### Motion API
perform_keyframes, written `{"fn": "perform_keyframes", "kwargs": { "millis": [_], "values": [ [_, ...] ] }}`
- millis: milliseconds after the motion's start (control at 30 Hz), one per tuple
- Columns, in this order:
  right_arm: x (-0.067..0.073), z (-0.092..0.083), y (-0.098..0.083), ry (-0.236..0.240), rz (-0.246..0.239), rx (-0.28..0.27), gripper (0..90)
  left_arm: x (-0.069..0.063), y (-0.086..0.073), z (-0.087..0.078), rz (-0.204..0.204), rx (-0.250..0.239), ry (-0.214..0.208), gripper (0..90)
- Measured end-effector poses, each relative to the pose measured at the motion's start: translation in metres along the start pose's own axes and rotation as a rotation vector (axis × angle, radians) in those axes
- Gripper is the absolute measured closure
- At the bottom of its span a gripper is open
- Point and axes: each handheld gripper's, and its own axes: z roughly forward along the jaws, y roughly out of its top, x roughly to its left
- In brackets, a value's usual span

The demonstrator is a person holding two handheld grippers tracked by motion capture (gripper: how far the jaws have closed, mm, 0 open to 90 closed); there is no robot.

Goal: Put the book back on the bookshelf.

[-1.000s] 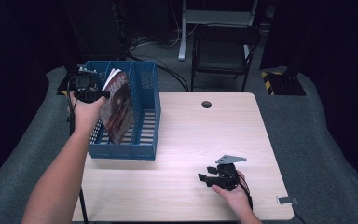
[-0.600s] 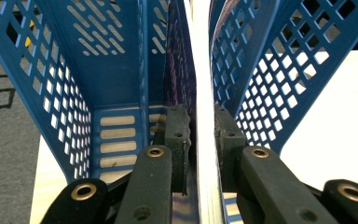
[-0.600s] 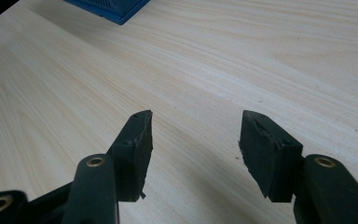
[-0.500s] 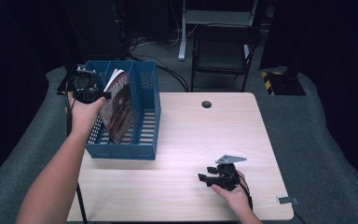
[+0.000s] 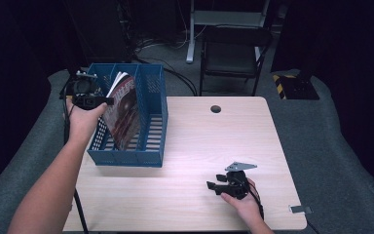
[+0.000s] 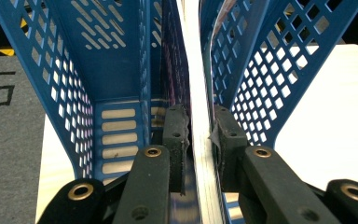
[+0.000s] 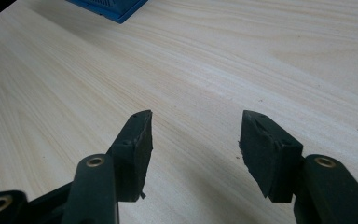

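The left gripper (image 6: 199,135) has shifted slightly, still clamping the magazine (image 5: 121,114) inside the blue rack (image 5: 153,122); well apart, the right gripper (image 7: 196,135) rests wide open, empty.

High view overlooks table (image 5: 185,146); gripper views sit close, sharing it.

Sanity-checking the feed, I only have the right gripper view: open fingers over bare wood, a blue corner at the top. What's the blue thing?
Observer: A blue slotted file rack at the table's left side.
Operator: Anything in it?
Observer: One magazine, standing on edge and tilted.
Operator: What's the left hand doing?
Observer: The left gripper is closed on the magazine's edge, fingers down inside the rack.
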Motion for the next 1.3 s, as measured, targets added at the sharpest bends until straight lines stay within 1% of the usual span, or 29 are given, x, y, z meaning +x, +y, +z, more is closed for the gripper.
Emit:
{"fn": "perform_keyframes", "kwargs": {
  "millis": [33,100,267,400,600,633,733,800,867,1033,1300],
  "values": [
    [0.0001,0.0001,0.0000,0.001,0.001,0.003,43.8,0.0000,0.0002,-0.0009,0.004,0.003,-0.002,77.8],
    [0.0004,0.0002,-0.0002,0.001,0.006,0.007,43.8,-0.0005,0.0001,-0.0020,0.000,0.009,-0.009,77.9],
    [0.0009,0.0007,-0.0003,0.001,0.005,0.011,43.7,-0.0006,0.0013,-0.0033,0.008,0.021,-0.008,79.3],
    [0.0004,0.0008,-0.0004,0.001,0.004,0.011,43.7,-0.0020,0.0027,-0.0042,0.025,0.036,0.002,79.5],
    [0.0010,0.0006,-0.0005,0.002,0.010,0.017,43.6,-0.0022,0.0032,-0.0044,0.037,0.060,0.002,80.4],
    [0.0011,0.0005,-0.0006,0.001,0.012,0.019,43.6,-0.0026,0.0032,-0.0041,0.034,0.058,0.004,81.0],
    [0.0013,0.0009,-0.0008,0.001,0.013,0.019,43.6,-0.0022,0.0044,-0.0045,0.042,0.072,0.011,82.8],
    [0.0010,0.0013,-0.0007,0.003,0.008,0.018,43.6,-0.0024,0.0048,-0.0042,0.036,0.070,0.015,83.2],
    [0.0009,0.0013,-0.0006,0.004,0.009,0.017,43.6,-0.0016,0.0052,-0.0048,0.041,0.082,0.017,83.4],
    [0.0007,0.0015,-0.0006,0.004,0.010,0.016,43.5,0.0003,0.0061,-0.0043,0.014,0.076,0.023,83.9],
    [0.0010,0.0006,-0.0005,0.001,0.013,0.019,43.5,0.0016,0.0049,-0.0044,-0.006,0.058,0.031,84.1]
  ]
}}
